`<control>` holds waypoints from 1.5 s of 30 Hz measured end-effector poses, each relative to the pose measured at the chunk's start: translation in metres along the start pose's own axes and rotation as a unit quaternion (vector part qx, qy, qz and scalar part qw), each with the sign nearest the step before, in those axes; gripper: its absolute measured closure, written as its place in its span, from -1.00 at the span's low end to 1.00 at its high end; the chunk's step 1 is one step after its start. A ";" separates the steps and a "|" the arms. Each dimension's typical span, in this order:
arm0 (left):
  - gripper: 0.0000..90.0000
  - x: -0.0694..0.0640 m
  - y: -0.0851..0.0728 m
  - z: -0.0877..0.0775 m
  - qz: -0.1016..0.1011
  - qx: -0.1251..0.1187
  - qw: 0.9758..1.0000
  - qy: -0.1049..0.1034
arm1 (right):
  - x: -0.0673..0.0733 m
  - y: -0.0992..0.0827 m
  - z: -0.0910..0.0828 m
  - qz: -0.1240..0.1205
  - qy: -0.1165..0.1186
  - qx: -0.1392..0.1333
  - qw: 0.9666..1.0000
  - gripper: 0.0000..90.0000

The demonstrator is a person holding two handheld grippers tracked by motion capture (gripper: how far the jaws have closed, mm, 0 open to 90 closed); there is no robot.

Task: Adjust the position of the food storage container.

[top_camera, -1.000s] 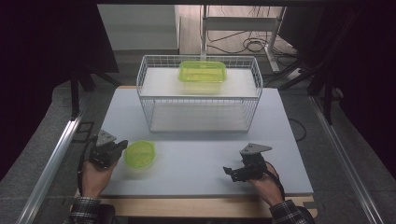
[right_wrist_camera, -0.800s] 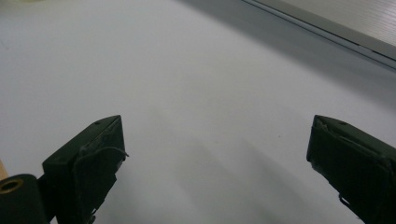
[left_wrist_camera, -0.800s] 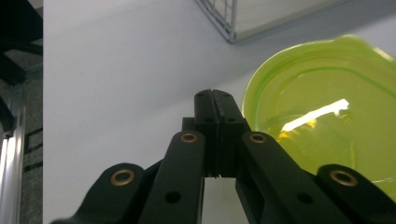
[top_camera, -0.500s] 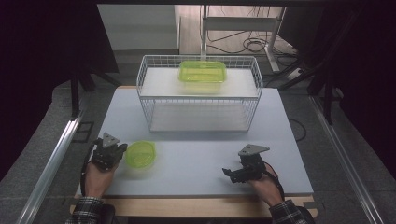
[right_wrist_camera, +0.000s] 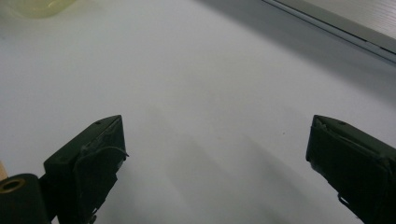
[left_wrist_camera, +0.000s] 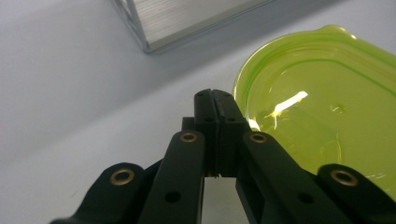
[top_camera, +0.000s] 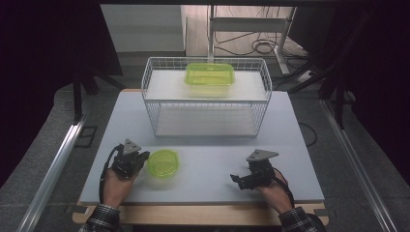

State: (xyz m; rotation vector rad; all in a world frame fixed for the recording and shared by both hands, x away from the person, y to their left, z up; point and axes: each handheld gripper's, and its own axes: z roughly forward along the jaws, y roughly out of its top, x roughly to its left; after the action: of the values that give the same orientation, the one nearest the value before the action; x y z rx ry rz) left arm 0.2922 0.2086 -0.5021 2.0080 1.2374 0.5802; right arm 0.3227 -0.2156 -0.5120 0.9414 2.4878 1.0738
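A round, clear green lid (top_camera: 163, 164) lies flat on the grey table top (top_camera: 208, 159) at the front left. My left gripper (top_camera: 141, 162) rests just left of it with its jaws pressed together and nothing between them. In the left gripper view the shut tips (left_wrist_camera: 215, 100) sit at the lid's (left_wrist_camera: 322, 107) rim; whether they touch it I cannot tell. My right gripper (top_camera: 238, 180) lies at the front right, pointing left. Its jaws (right_wrist_camera: 219, 154) stand wide apart over bare table. A green rectangular container (top_camera: 210, 75) sits on the upper shelf of a white wire rack (top_camera: 205, 99).
The wire rack takes up the middle of the table's far half, with a white board on each level. A wooden strip (top_camera: 193, 212) runs along the table's front edge. Cables and metal stands (top_camera: 261, 46) lie on the floor beyond the table.
My left gripper has slid to the right, and the green lid has shifted right by about the same amount. The right gripper has stayed put.
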 end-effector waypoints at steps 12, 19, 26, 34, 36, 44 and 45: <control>1.00 -0.002 -0.026 0.001 0.001 0.060 0.997 -0.043 | 0.000 0.000 -0.002 -0.003 -0.005 -0.004 1.000 -0.88; 1.00 -0.017 -0.019 0.010 0.015 0.063 0.996 -0.066 | -0.001 0.000 -0.002 -0.003 -0.004 -0.003 1.000 -0.88; 1.00 -0.036 -0.006 0.022 0.037 0.064 0.993 -0.087 | 0.000 0.000 -0.001 -0.004 -0.004 -0.002 1.000 -0.88; 1.00 -0.060 0.005 0.036 0.065 0.063 0.989 -0.117 | 0.000 0.000 0.000 -0.005 -0.001 -0.001 1.000 -0.89; 1.00 -0.067 0.006 0.038 0.073 0.066 0.988 -0.121 | 0.000 0.000 0.000 -0.004 -0.002 0.000 1.000 -0.88; 1.00 -0.086 0.014 0.047 0.086 0.062 0.985 -0.136 | 0.000 -0.001 0.001 -0.004 0.000 0.001 1.000 -0.89; 1.00 -0.088 0.015 0.048 0.087 0.059 0.985 -0.138 | 0.000 -0.001 0.001 -0.003 0.000 0.001 1.000 -0.89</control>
State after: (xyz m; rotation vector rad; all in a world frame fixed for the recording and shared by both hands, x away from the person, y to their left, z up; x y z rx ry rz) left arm 0.2946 0.1095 -0.5237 2.2236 0.9549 0.3012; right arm 0.3229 -0.2150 -0.5134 0.9322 2.4913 1.0703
